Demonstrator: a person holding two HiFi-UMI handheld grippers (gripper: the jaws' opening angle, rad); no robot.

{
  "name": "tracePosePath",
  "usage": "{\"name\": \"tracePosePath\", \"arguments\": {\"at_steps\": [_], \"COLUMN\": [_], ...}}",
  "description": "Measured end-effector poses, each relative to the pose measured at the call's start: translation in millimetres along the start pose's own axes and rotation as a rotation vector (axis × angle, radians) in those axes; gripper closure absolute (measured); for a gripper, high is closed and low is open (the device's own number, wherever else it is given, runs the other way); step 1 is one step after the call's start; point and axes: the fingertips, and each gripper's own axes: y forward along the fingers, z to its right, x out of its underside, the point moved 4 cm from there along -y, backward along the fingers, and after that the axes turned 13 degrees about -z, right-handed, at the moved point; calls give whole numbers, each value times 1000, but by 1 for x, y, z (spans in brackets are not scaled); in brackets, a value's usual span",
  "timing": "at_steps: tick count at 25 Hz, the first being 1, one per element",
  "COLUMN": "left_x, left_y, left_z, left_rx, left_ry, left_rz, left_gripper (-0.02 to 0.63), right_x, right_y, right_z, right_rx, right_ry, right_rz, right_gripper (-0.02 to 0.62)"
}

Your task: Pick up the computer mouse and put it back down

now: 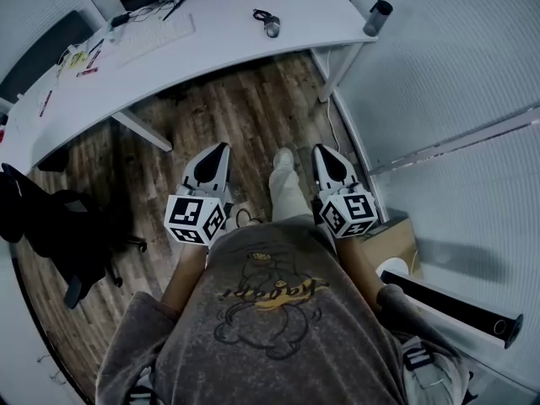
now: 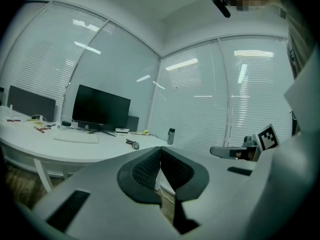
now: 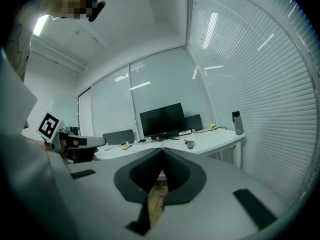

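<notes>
Computer mouse (image 1: 272, 29): small, rounded, grey with a darker top. I note it lying flat, right way up, on the white worktop (image 1: 211, 53). Its dark cable (image 1: 261, 14) is bunched in a loose coil just beyond its far end. It sits toward the worktop's right end, between the keyboard (image 1: 156, 39) and the bottle (image 1: 377, 18), near the front edge. Nothing touches it.

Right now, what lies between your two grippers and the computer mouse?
In the head view, only wooden floor, then the front edge and a bare strip of the white desk before the mouse.
</notes>
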Motion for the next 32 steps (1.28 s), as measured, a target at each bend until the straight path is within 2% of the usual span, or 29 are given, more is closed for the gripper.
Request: {"name": "tracePosePath", "arguments": {"at_steps": [11, 22, 32], "left_x": [-24, -60, -116], "left_y": [55, 146, 238], "left_z": [-48, -87, -129], "left_rx": [-19, -29, -69], "left_ry": [-15, -31, -67], "left_rz": [9, -19, -41], "left_gripper": [588, 588, 588], "right_x": [-28, -74, -128], "right_y": [71, 152, 239], "right_z": [22, 82, 140], "right_rx": [-20, -37, -82], "right_ry": [-5, -5, -3], "right_rz": [8, 8, -47], "right_gripper": [589, 589, 589]}}
